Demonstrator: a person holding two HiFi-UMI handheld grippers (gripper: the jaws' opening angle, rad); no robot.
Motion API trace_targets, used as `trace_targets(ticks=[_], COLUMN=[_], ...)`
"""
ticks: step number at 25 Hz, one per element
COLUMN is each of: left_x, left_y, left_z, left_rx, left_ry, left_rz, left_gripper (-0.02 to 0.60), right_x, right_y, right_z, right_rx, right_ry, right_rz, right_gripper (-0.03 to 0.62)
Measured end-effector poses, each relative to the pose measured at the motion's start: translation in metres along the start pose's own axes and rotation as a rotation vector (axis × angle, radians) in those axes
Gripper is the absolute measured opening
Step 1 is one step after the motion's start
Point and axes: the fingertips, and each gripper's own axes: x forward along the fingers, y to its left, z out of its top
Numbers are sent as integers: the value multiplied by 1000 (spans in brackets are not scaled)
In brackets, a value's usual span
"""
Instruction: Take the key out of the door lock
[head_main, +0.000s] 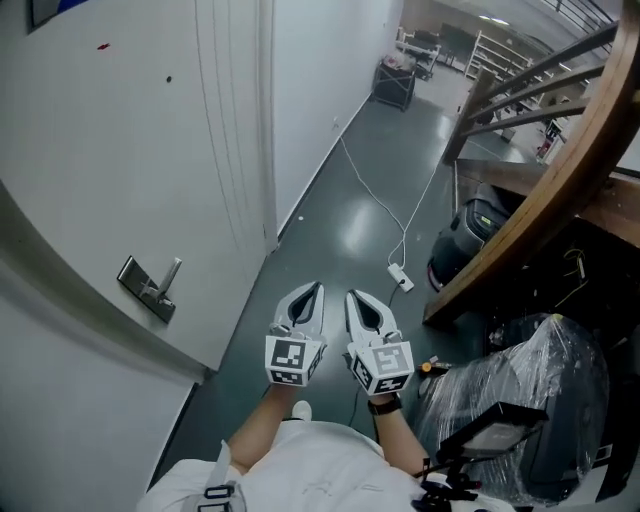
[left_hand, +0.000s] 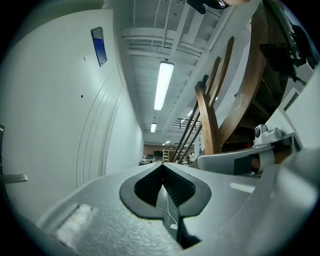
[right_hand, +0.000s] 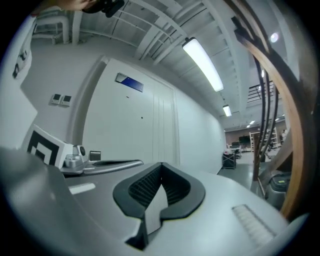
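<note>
The white door (head_main: 120, 150) fills the left of the head view, and its metal lock plate with a lever handle (head_main: 150, 288) sits low on it. I cannot make out a key at this size. Both grippers hang side by side over the dark floor, to the right of the handle and apart from it. My left gripper (head_main: 316, 288) is shut with nothing between its jaws, and so is my right gripper (head_main: 352, 296). In the left gripper view the shut jaws (left_hand: 162, 168) point down the corridor, with the lever's tip (left_hand: 14, 177) at the far left edge. The right gripper view shows its shut jaws (right_hand: 161, 166) and the door (right_hand: 125, 125) behind.
A white cable with a power strip (head_main: 401, 277) runs along the floor ahead. A wooden curved staircase (head_main: 545, 175) rises at right, with a floor-cleaning machine (head_main: 472, 232) under it and a plastic-wrapped bundle (head_main: 535, 385) nearer. A cart (head_main: 394, 84) stands far down the corridor.
</note>
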Motion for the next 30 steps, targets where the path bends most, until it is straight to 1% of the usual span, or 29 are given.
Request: trace_targets(ticks=[3, 5, 6, 7, 9, 10, 11, 13, 15, 17, 20, 22, 24, 27, 30], left_x=[11, 11, 7, 0, -16, -24, -31, -44, -53, -65, -88, -117, -146, -186, -226], left_y=[41, 66, 82, 99, 138, 158, 177, 213, 243, 266, 290, 300, 306, 308, 308], left_z=[-4, -10, -11, -11, -5, -2, 0, -1, -1, 6, 20, 27, 36, 45, 49], left_rx=[-3, -14, -6, 21, 103, 126, 132, 126, 126, 151, 187, 191, 199, 190, 168], left_ry=[10, 29, 28, 17, -23, -40, -49, -42, -14, 4, -3, -7, -13, -19, -22], left_rz=[52, 110, 157, 219, 357, 424, 488, 606, 704, 791, 942, 1066, 1174, 1289, 1361], left_gripper=[0, 0, 0, 0, 0, 0, 0, 0, 0, 0, 0, 0, 0, 2, 2], right_x=[45, 71, 84, 98, 131, 149, 167, 201, 229, 249, 268, 271, 272, 264, 248], right_y=[20, 31, 37, 44, 63, 74, 86, 109, 137, 168, 208, 233, 255, 278, 297], right_z=[-7, -12, -13, -14, -15, -18, -20, -24, -22, -12, -6, -9, -14, -21, -27], right_rx=[-49, -63, -61, -56, -49, -44, -36, -14, -4, -4, -14, -7, 14, 33, 25], right_ry=[13, 34, 37, 34, 23, 20, 20, 24, 29, 11, 8, 29, 59, 92, 108], right_rz=[101, 152, 183, 218, 307, 358, 412, 524, 653, 778, 945, 1064, 1174, 1284, 1350], right_gripper=[2, 2, 2, 2, 2, 2, 2, 2, 2, 2, 2, 2, 2, 3, 4])
